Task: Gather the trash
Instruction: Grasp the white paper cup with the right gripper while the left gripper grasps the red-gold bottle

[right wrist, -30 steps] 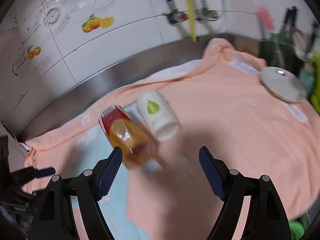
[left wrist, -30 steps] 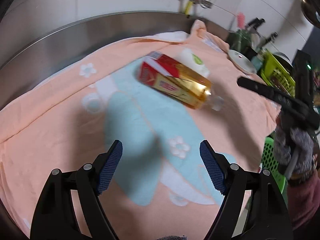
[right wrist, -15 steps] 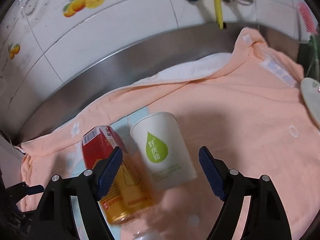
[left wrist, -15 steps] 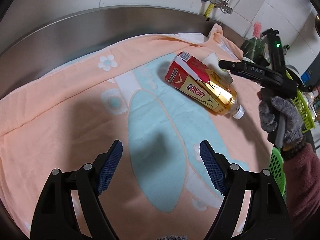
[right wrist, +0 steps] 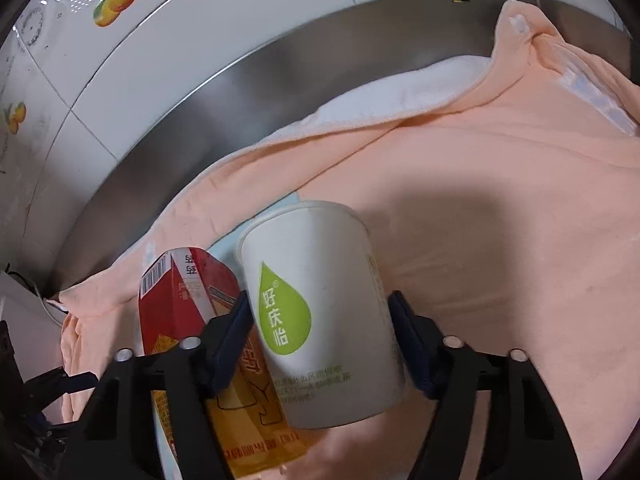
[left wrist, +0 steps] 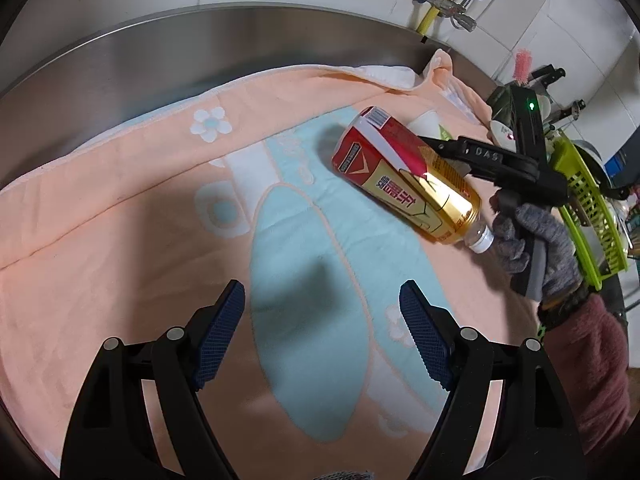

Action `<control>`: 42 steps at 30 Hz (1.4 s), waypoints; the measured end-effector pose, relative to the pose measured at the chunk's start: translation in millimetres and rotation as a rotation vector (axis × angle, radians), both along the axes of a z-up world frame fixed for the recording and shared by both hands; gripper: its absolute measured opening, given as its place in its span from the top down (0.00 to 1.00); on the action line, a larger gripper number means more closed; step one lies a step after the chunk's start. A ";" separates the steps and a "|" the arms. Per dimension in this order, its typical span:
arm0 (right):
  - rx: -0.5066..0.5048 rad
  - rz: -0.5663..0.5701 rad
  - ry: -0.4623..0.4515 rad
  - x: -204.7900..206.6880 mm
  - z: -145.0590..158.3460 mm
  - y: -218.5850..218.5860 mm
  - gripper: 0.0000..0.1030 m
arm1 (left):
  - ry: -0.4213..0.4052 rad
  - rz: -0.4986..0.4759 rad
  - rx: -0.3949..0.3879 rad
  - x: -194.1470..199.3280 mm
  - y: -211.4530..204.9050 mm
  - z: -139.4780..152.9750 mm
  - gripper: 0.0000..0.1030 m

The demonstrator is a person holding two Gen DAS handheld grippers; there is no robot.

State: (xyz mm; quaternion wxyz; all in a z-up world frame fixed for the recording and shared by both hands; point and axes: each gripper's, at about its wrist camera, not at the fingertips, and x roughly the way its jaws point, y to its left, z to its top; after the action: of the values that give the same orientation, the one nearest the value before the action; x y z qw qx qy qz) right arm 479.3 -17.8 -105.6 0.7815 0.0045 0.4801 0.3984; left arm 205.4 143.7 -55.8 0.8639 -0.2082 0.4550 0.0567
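Observation:
A white paper cup (right wrist: 320, 312) with a green drop logo lies on its side on the peach and blue towel (left wrist: 120, 200). My right gripper (right wrist: 320, 304) is closing on it, and both blue pads touch its sides. Against the cup's left side lies a red and gold drink bottle (left wrist: 408, 176) with a white cap. In the left wrist view the cup (left wrist: 430, 126) peeks out behind the bottle, and a gloved hand (left wrist: 536, 240) holds the right gripper there. My left gripper (left wrist: 320, 300) hovers open over the towel, well short of the bottle, with nothing between its fingers.
The towel covers a steel counter (left wrist: 160, 52) that rises to a tiled wall with pipes. A lime green basket (left wrist: 580, 200) and kitchen items stand past the towel's right edge. A dark red sleeve (left wrist: 592, 360) reaches in from the right.
My right gripper moved down and forward until the cup sat between its fingers, then the fingers narrowed onto it. The left gripper drifted slightly and stayed open.

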 end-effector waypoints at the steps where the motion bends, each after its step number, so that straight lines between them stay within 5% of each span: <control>1: 0.003 -0.009 -0.005 -3.3 1.2 -0.5 0.38 | -0.002 0.004 0.003 1.8 -0.3 1.1 0.24; 7: 0.078 -0.065 -0.025 -17.2 16.8 -27.3 0.38 | -0.006 0.035 -0.046 21.7 -3.7 5.7 0.24; 29: 0.042 -0.136 -0.156 -120.9 55.6 -158.6 0.38 | 0.054 0.191 -0.186 126.2 -42.2 3.7 0.21; 42: 0.069 -0.178 -0.165 -166.3 55.1 -220.7 0.38 | 0.136 0.332 -0.123 161.9 -47.9 -12.7 0.21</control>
State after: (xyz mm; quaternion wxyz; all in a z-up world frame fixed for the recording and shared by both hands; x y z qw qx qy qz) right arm 313.0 -238.5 -50.6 0.8501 0.0409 0.3977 0.3428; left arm 367.3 95.8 -68.4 0.7956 -0.3284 0.4745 0.1845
